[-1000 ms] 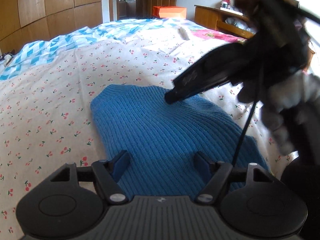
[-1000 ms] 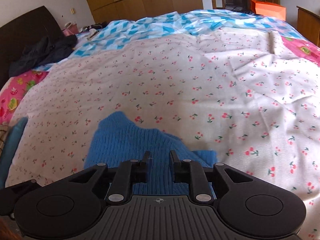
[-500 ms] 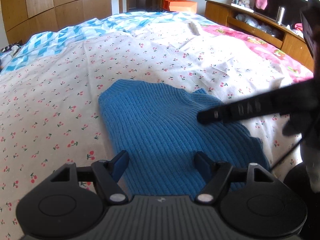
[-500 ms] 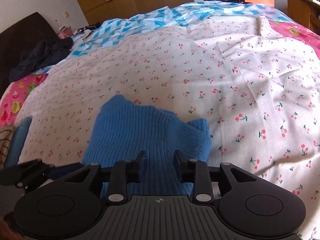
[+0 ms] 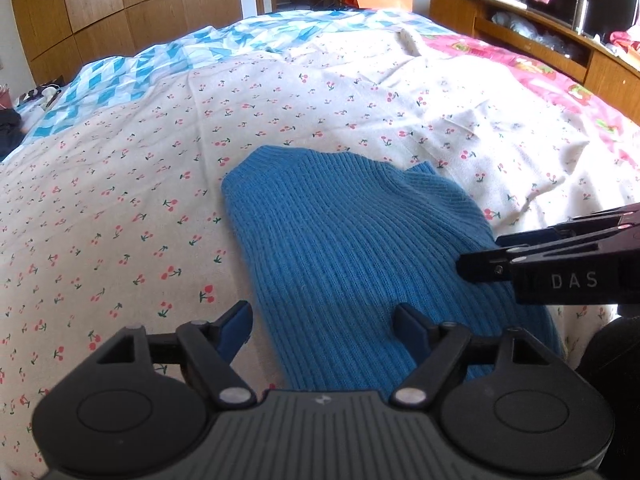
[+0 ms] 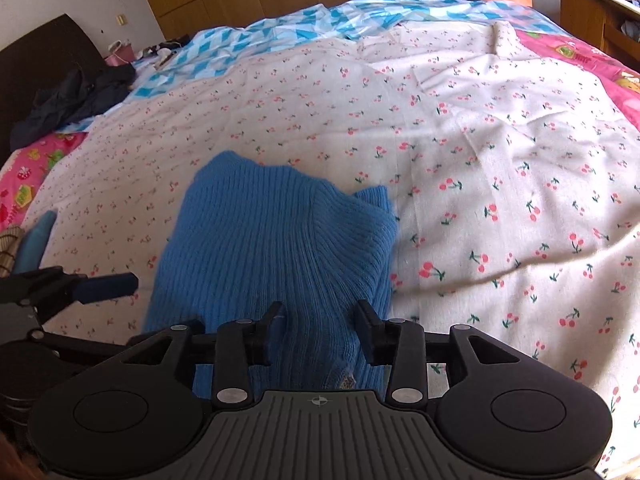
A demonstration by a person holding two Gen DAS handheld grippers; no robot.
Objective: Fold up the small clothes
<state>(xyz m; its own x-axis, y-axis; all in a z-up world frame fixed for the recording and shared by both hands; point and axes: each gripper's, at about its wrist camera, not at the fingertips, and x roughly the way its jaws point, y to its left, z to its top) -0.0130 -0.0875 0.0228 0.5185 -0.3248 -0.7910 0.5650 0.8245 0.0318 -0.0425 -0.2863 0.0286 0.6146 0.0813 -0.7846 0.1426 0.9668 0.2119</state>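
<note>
A small blue ribbed knit garment (image 5: 344, 248) lies folded on the cherry-print bedsheet (image 5: 120, 184); it also shows in the right wrist view (image 6: 276, 248). My left gripper (image 5: 322, 322) is open and empty, hovering over the garment's near left edge. My right gripper (image 6: 320, 320) is open and empty over the garment's near end. Its fingers (image 5: 520, 264) reach in from the right in the left wrist view, over the garment's right edge. The left gripper's blue-padded finger (image 6: 106, 284) shows at the left in the right wrist view.
A blue diamond-pattern sheet (image 5: 192, 56) and a pink quilt (image 5: 532, 68) lie further back on the bed. A wooden shelf (image 5: 540, 28) runs along the right, wooden wardrobes (image 5: 120, 4) behind. Dark clothes (image 6: 76, 96) lie at the far left.
My right gripper opened and drew back toward me, down to the garment's near right edge. The garment now lies flat on the sheet. My left gripper stayed open.
</note>
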